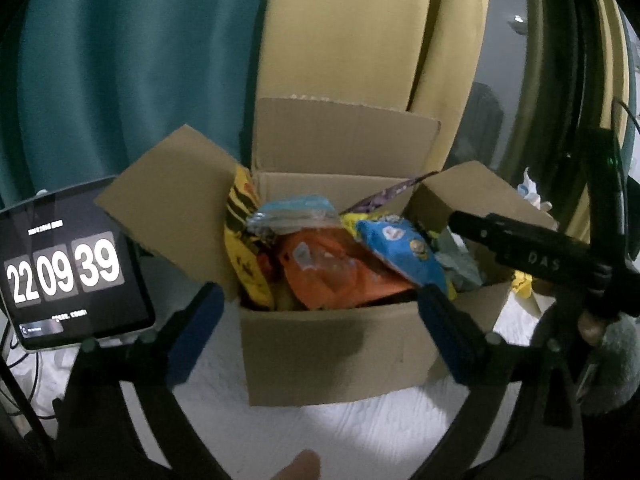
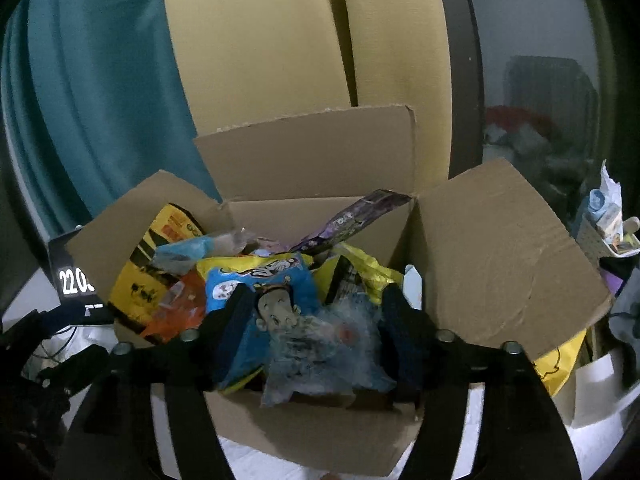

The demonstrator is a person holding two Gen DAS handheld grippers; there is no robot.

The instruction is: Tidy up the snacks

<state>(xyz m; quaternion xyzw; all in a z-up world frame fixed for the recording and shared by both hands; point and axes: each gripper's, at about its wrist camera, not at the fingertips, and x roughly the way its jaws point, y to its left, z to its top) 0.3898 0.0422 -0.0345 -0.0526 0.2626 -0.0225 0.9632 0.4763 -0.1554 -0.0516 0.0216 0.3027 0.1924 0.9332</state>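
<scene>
An open brown cardboard box stands on the white textured bedcover, holding an orange snack bag, a blue snack bag and a yellow-black packet; a black tablet clock stands beside its left flap; the left gripper gapes, empty, before the box.

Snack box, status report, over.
Left gripper open, empty, short of cardboard box. Right gripper open over the blue snack bag. Box packed with snacks, flaps up. Nothing blocking.
</scene>
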